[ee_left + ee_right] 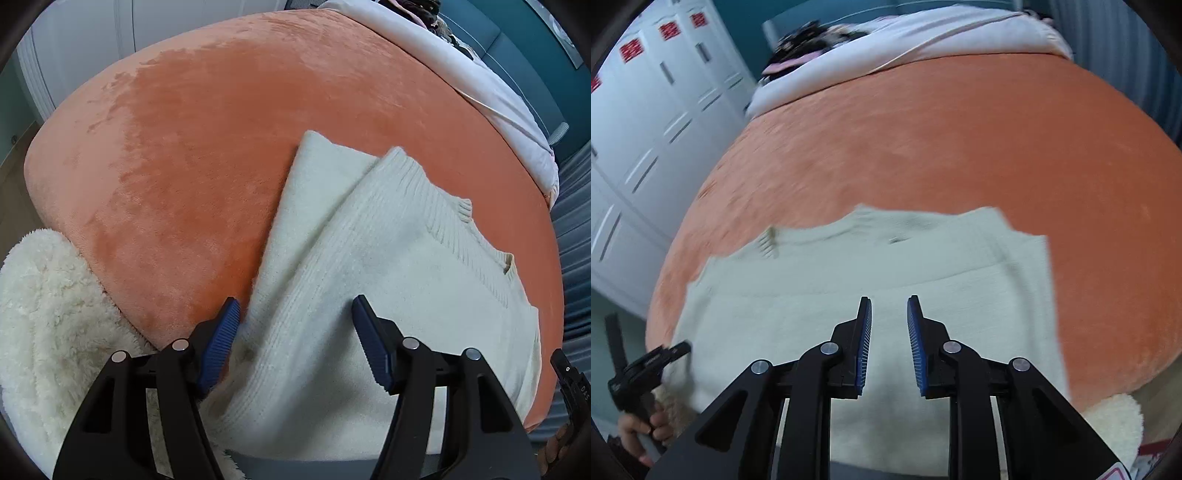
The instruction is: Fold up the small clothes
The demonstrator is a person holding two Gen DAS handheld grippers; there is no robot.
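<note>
On orange bedspread (207, 147), cream sweater (388, 266) lies under both parted tools

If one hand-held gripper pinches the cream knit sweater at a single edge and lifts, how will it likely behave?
The cream sweater would probably sag and unfold: its sleeve already lies folded flat, following the orange blanket. The ribbed knit looks grippy rather than slippery against the blue ridged fingers. It seems thick, so possibly weighty for a one-point pinch.
</note>
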